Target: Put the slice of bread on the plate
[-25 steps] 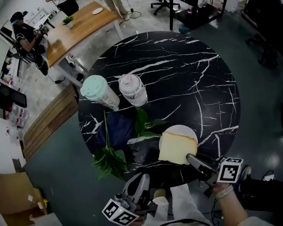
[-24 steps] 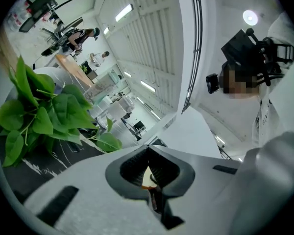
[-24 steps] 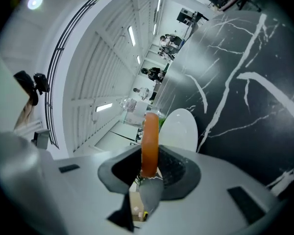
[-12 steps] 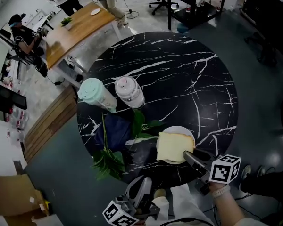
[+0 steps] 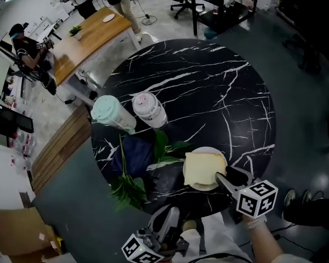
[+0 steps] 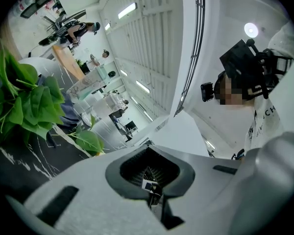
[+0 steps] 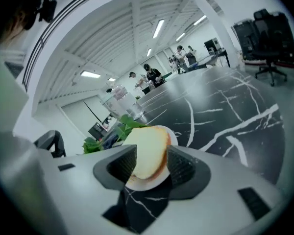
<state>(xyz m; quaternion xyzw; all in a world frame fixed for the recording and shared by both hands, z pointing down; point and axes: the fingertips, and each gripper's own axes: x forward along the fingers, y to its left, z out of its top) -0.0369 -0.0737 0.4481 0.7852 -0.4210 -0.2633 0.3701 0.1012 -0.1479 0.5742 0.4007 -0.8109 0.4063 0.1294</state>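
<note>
One pale, brown-crusted slice of bread lies flat on the white plate. The right gripper slants toward its near edge, jaws apart. The left gripper is closed on nothing, nearer.

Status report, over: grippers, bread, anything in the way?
Left gripper shut, empty. Right gripper open, at the plate's near edge. Bread slice lies flat on the plate. Leafy sprig beside plate, not blocking.
</note>
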